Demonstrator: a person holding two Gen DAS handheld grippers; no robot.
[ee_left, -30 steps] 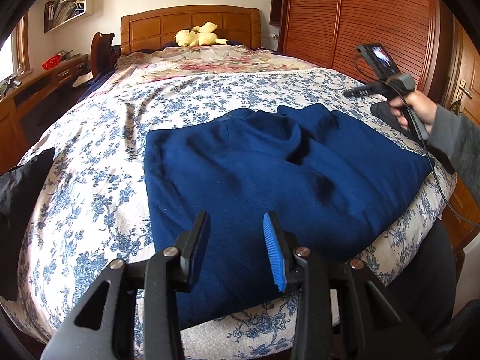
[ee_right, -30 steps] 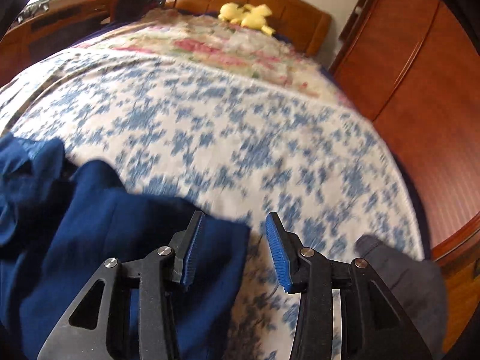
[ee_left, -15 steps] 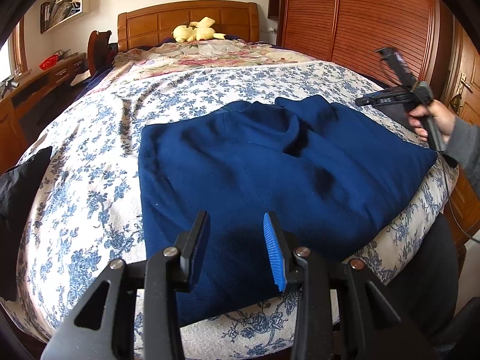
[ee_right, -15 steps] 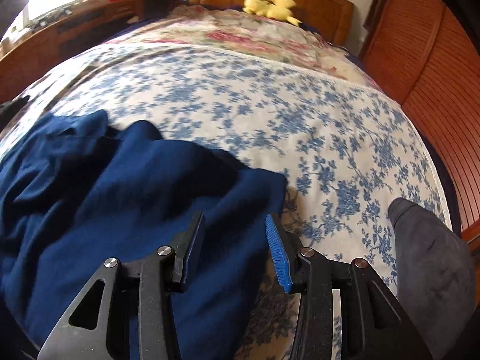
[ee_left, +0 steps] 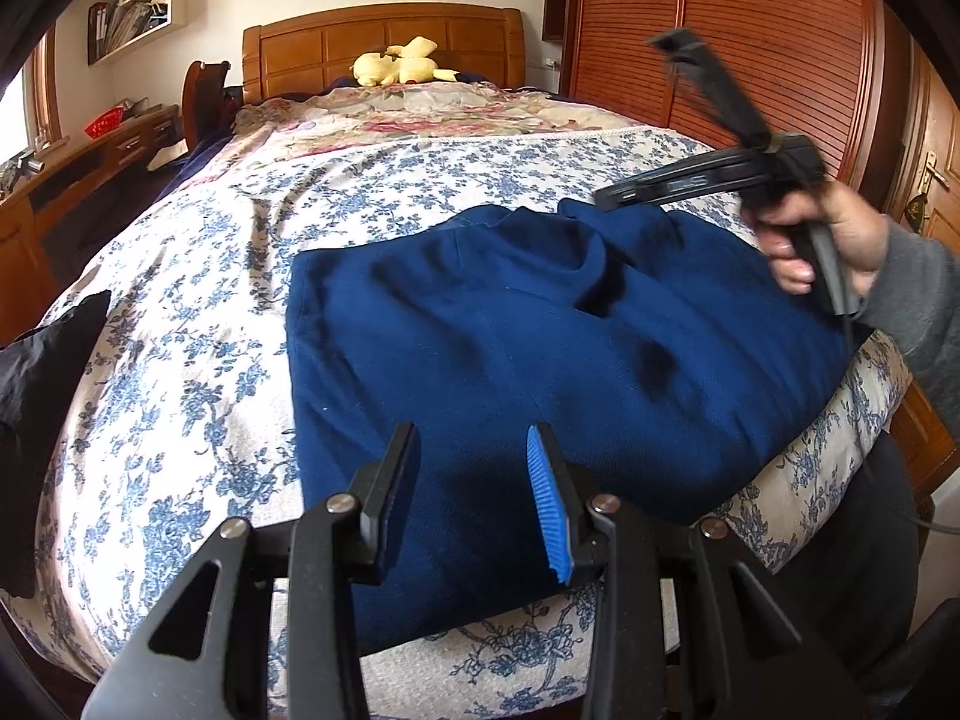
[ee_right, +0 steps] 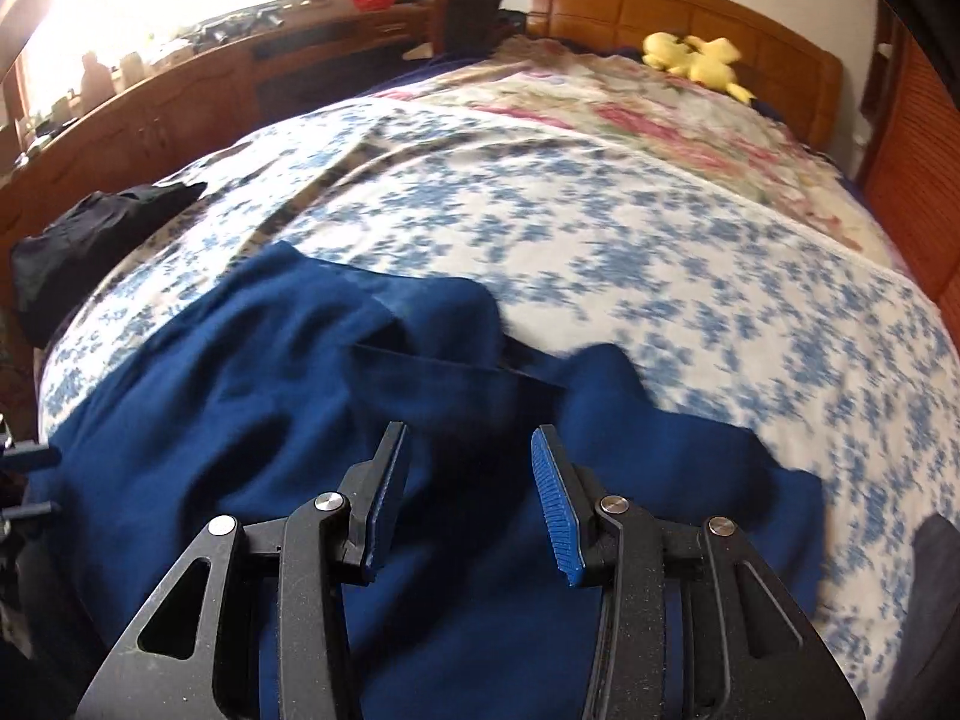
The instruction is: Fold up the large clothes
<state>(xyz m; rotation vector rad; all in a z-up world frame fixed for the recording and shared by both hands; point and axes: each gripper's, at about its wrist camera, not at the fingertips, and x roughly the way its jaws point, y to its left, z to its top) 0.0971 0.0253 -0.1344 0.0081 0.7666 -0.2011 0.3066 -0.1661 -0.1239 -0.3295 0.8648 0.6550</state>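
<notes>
A crumpled black cloth [ee_left: 36, 372] lies at the left bed edge, well apart from the large dark-blue knit garment [ee_left: 540, 336], which is spread on the bed's blue-flowered white cover [ee_left: 180, 372] near the foot edge. The left claw [ee_left: 474, 492] hovers wide over its near hem, holding nothing. A shallow pinch could catch one layer only, or the cover beneath, skewing the fold. The right claw [ee_right: 471, 504], also wide and empty, hangs above the rumpled collar. Beyond are a wooden headboard [ee_left: 384, 36] and a slatted wardrobe [ee_left: 750, 42].
</notes>
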